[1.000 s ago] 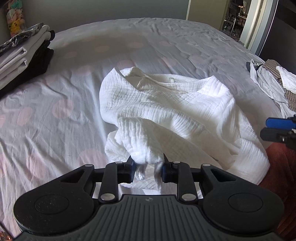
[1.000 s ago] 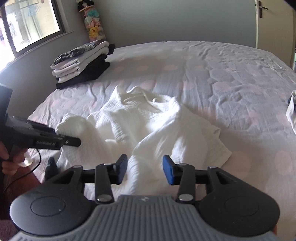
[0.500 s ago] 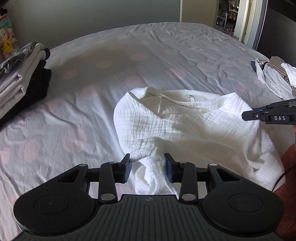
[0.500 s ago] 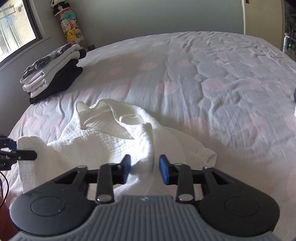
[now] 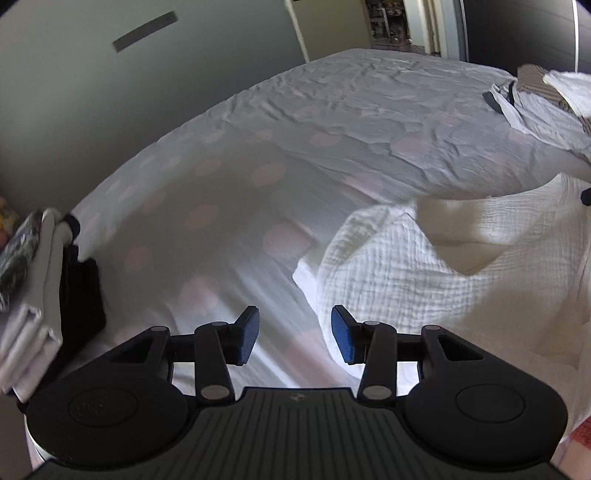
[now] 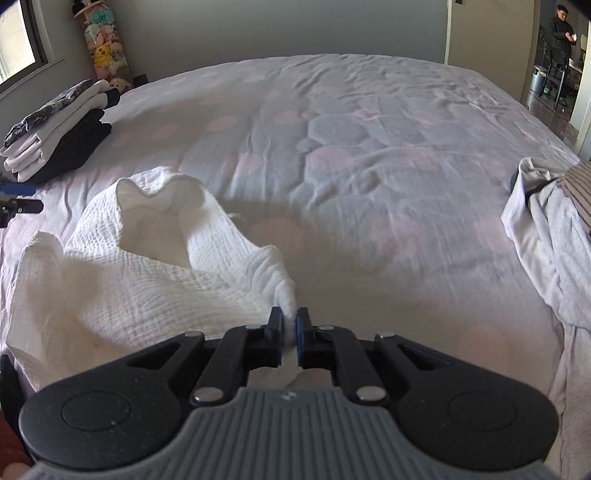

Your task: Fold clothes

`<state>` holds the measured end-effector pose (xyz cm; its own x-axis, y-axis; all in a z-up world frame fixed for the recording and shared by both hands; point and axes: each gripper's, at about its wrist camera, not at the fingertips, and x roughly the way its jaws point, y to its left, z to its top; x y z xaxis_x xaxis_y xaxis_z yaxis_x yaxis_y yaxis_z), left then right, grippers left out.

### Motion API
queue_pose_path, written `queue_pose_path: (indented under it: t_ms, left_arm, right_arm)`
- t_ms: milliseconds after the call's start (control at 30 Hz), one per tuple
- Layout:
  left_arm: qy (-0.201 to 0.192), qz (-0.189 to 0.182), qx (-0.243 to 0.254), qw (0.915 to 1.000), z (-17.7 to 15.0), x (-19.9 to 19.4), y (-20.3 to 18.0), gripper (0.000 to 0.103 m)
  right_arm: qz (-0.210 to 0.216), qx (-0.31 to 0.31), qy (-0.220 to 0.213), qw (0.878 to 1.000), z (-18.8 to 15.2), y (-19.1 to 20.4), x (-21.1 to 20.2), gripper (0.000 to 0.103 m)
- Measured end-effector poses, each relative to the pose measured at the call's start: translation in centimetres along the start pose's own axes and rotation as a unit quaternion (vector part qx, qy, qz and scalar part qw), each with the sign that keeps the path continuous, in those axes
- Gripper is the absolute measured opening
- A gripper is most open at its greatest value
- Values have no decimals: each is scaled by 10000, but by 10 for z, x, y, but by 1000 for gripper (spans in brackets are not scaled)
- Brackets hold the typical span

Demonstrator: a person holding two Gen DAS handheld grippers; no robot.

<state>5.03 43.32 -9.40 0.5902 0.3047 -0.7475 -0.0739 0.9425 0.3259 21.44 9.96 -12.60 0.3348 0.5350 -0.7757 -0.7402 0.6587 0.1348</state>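
A white crinkled garment (image 6: 155, 280) lies rumpled on the bed's near side; in the left wrist view the same garment (image 5: 443, 280) fills the right half. My right gripper (image 6: 289, 325) is shut on a pinched edge of the garment, and the cloth rises in a ridge to its pads. My left gripper (image 5: 294, 332) hovers over bare sheet just left of the garment's edge. Its jaws are opening and nothing is between them. The left gripper's tip (image 6: 18, 201) shows at the left edge of the right wrist view.
A stack of folded clothes (image 6: 55, 136) sits at the bed's far left corner, also the stack (image 5: 33, 295) close to my left gripper. A loose pile of unfolded clothes (image 6: 550, 229) lies at the right edge. A person stands in the doorway (image 6: 563, 33).
My left gripper let go of the garment, opened and swung left with a roll. My right gripper closed on the garment's edge and pulled it to the right, spreading the cloth.
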Motion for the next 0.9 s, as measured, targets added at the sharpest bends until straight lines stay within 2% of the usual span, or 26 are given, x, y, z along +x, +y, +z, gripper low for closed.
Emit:
queue_pose_path:
  t_ms: [167,233,300,367,400,500,600,700,800,900]
  left_arm:
    - [96,-20,1098,9939,43,38,-16,51]
    - [150,-149,1512,9883,58,57,-27,51]
    - [155,-287,2054,9781,67,74,-41,51]
    - [217,-406,2697,9618,71,93,-56,53]
    - [295,-433,3049,9509,71,104,-65,54]
    - [473,-413,4077,9110,64,134,-86,56]
    - [602,-526,4571,8858,60,156,-98,56]
    - [651,-668,5086,8559,54,173,-108,56]
    - [640,-766,5358,8384,52,186,-115,56]
    - [660,-912,5437,8317,57,194,-120,56]
  right_arm:
    - [94,206,106,9997,-15,-3,20,8]
    - [110,262,86,9996,-16,-3,25,8]
    - [124,334,61,9993,-16,-5,29,9]
    - [143,414,62,9990,-16,-7,33,9]
    - [177,467,79,9987,-17,-9,35,9]
    - [318,625,121,9975,-18,-15,39,9]
    - [429,700,175,9965,-18,-17,45,9]
    - [443,681,181,9965,-19,-15,48,9]
    - [434,619,175,9970,-18,-13,50,9]
    - [496,666,181,9964,-18,-15,52,9]
